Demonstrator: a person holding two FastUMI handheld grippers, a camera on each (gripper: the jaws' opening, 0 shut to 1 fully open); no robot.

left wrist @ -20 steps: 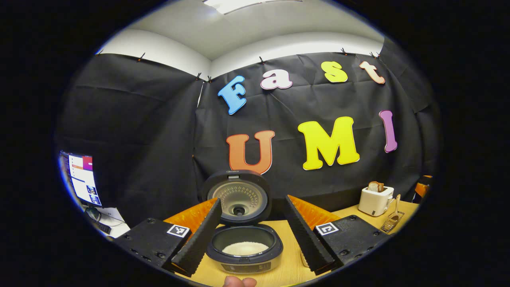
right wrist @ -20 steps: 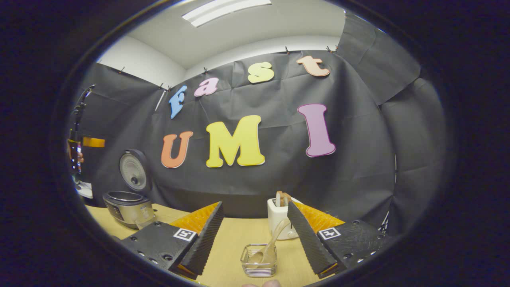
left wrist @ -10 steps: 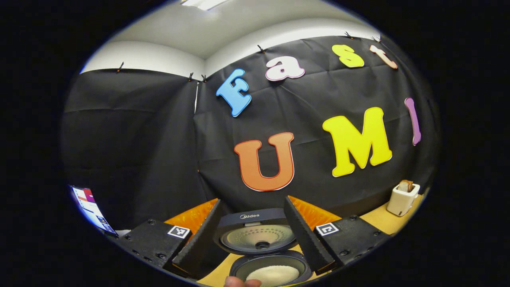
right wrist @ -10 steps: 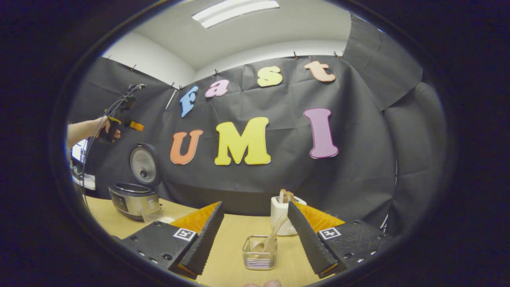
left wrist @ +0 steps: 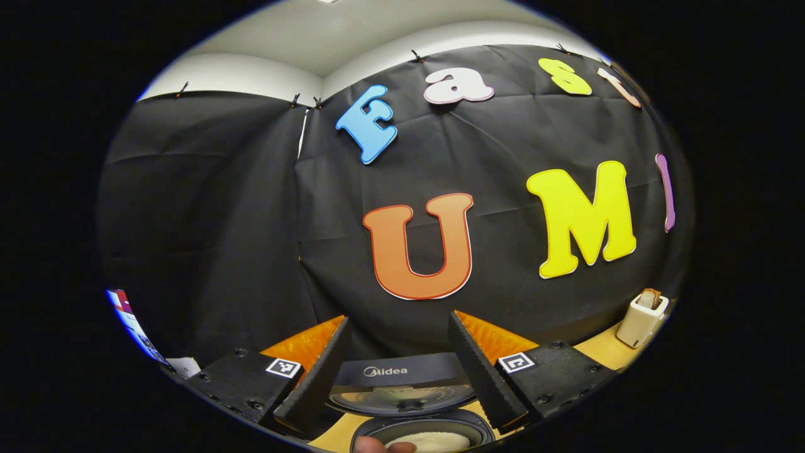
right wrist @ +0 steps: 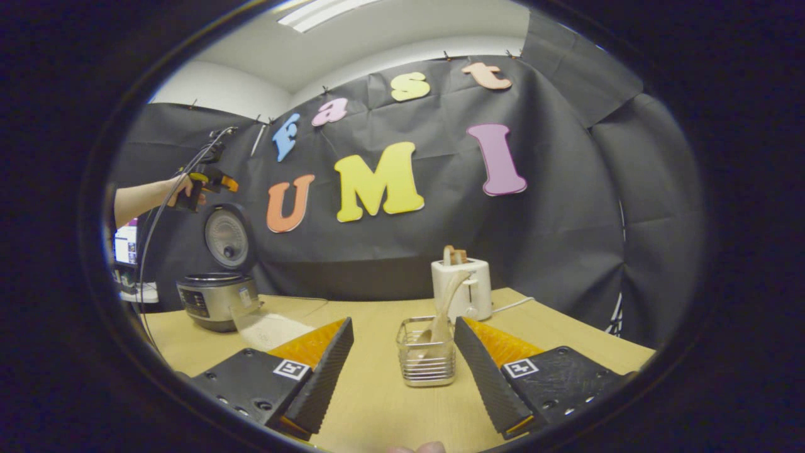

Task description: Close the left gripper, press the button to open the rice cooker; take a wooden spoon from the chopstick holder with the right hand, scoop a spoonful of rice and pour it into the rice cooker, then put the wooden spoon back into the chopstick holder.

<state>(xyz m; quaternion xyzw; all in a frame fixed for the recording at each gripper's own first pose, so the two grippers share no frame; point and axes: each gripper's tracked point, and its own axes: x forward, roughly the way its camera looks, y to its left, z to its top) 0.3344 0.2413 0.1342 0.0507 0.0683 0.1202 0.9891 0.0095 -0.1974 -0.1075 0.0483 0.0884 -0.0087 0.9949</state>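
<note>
Right claw (right wrist: 402,377) wide, chopstick holder (right wrist: 426,352) with wooden spoon (right wrist: 440,311) just ahead between fingers

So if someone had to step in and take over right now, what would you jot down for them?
Left hand-held gripper: open, held above the rice cooker.
Right hand-held gripper: open, in front of the chopstick holder.
Done: cooker lid is up; white rice sits in the pot.
Wooden spoon stands in the holder, untouched.
Left: grab spoon, scoop rice from the clear container beside the cooker, pour in, return spoon.
</note>
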